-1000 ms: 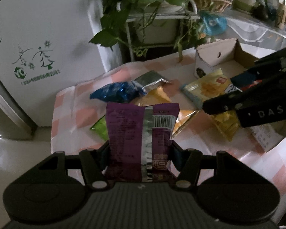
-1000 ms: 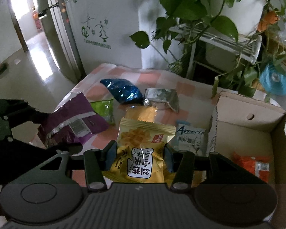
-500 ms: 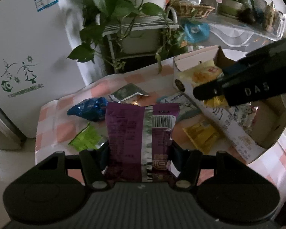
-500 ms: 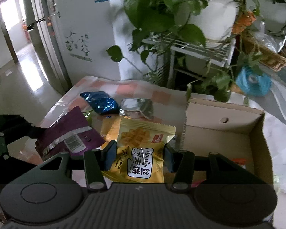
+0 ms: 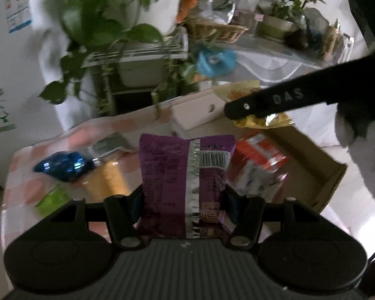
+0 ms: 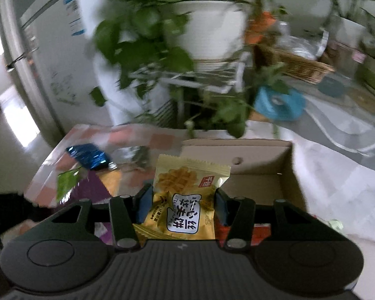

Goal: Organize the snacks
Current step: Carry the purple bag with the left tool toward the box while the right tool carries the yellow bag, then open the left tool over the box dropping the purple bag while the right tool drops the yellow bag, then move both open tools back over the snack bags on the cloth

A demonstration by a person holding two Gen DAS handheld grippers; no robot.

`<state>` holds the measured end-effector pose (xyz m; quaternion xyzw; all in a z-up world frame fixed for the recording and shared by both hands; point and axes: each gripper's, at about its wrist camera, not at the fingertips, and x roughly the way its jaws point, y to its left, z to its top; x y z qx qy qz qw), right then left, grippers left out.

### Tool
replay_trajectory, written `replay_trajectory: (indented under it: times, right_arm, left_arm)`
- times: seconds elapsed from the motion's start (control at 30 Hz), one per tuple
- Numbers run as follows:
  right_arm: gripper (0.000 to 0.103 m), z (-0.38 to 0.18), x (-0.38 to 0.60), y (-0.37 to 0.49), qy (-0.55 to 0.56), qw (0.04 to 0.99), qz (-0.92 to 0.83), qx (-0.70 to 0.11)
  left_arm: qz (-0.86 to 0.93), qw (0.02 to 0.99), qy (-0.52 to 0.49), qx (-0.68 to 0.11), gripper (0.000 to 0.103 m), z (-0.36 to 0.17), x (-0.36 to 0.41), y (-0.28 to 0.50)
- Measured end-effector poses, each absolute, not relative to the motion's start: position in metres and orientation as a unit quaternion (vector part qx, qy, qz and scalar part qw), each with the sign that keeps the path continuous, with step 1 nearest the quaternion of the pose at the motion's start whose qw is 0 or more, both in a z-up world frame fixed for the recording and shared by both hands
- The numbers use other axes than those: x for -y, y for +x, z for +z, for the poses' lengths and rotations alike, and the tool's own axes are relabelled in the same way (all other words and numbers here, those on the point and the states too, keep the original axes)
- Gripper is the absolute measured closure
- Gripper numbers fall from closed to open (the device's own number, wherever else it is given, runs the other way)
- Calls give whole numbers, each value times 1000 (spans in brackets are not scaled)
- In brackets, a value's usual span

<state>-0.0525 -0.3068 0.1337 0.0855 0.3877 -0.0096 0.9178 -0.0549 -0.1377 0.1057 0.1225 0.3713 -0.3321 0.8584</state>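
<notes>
My left gripper (image 5: 185,200) is shut on a purple snack packet (image 5: 185,175) and holds it upright above the table beside the cardboard box (image 5: 310,150). My right gripper (image 6: 182,205) is shut on a yellow waffle packet (image 6: 185,195) and holds it over the box (image 6: 260,160); it shows in the left wrist view (image 5: 262,107) as a black arm above the box. An orange-red packet (image 5: 260,155) lies in the box. A blue packet (image 5: 62,166), a silver packet (image 5: 110,145), an orange packet (image 5: 110,180) and a green packet (image 5: 52,198) lie on the checked tablecloth.
A large potted plant (image 6: 187,37) on a white metal rack stands just behind the table. A wicker basket (image 5: 217,28) and small pots sit on a glass-topped surface behind the box. A white fridge (image 5: 10,50) is to the left. The table's left edge (image 5: 5,200) is close.
Both grippers moved right and forward toward the box with their packets. The right gripper now holds the waffle packet over the box's opening; the orange-red packet inside has come into the left view.
</notes>
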Motion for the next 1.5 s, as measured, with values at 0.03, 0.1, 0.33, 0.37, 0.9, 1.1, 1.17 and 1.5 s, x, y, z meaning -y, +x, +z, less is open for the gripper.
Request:
replay_trajectory:
  times: [0.03, 0.1, 0.33, 0.37, 0.9, 1.1, 1.17, 1.5]
  right_arm:
    - [45, 134, 312, -54, 90, 918, -17, -385]
    - [45, 134, 322, -59, 101, 918, -30, -382]
    - [45, 130, 348, -72, 117, 914, -63, -383]
    - [45, 130, 350, -74, 118, 914, -66, -382]
    - [34, 125, 377, -78, 162, 904, -109, -381]
    - [32, 126, 375, -77, 175, 905, -104, -374]
    - [31, 127, 372, -76, 171, 907, -98, -372]
    - [29, 128, 345, -62, 154, 913, -48, -375]
  left_arm:
    - [-337, 857, 121, -371, 42, 106, 144, -57]
    - [-344, 855, 118, -370, 42, 105, 157, -60]
    - [-366, 842, 116, -380, 42, 96, 198, -69]
    - [-368, 840, 116, -381, 42, 95, 202, -71]
    - [-390, 832, 111, -379, 19, 91, 240, -85]
    - [-375, 840, 97, -381, 15, 99, 216, -73]
    - [-365, 842, 91, -387, 15, 100, 205, -66]
    - [-307, 862, 94, -393, 15, 102, 145, -40]
